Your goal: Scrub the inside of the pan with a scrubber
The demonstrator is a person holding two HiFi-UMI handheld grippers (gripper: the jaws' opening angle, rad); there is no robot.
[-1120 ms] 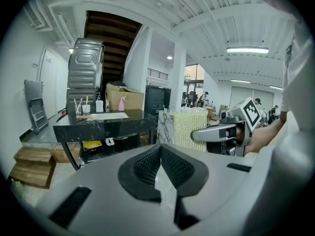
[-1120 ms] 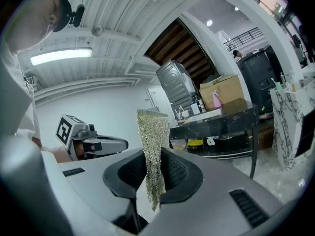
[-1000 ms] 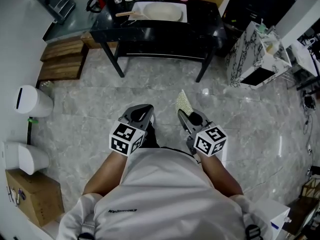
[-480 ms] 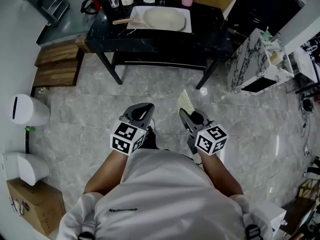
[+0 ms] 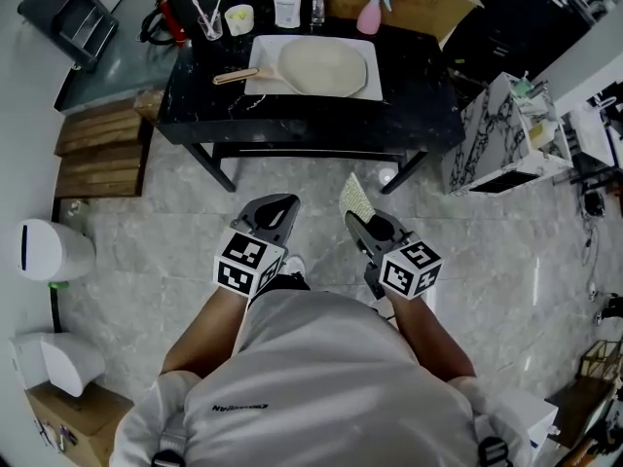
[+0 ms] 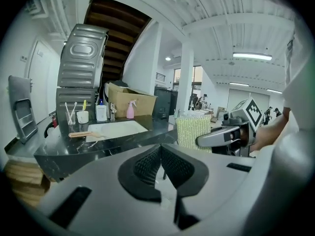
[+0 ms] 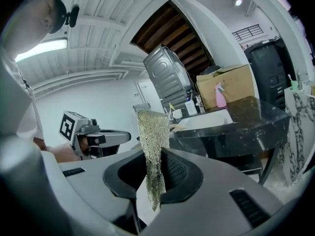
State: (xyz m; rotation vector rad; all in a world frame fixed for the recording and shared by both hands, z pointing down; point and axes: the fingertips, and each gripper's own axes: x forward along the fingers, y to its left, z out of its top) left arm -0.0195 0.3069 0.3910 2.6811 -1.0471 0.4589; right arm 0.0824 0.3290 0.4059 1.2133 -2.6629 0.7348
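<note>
A pale pan with a wooden handle lies on a white tray on the black table ahead; it also shows as the pan in the left gripper view. My right gripper is shut on a yellow-green mesh scrubber, which stands up from the jaws as the scrubber. My left gripper is shut with nothing between its pads. Both are held over the floor, well short of the table.
On the table's back edge stand a cup of brushes, a small cup, a white bottle and a pink spray bottle. A marbled cabinet is at right, wooden steps and white bins at left.
The table with the pan has come nearer and lower in the head view as the person walks toward it. Both grippers keep their pose and grip.
</note>
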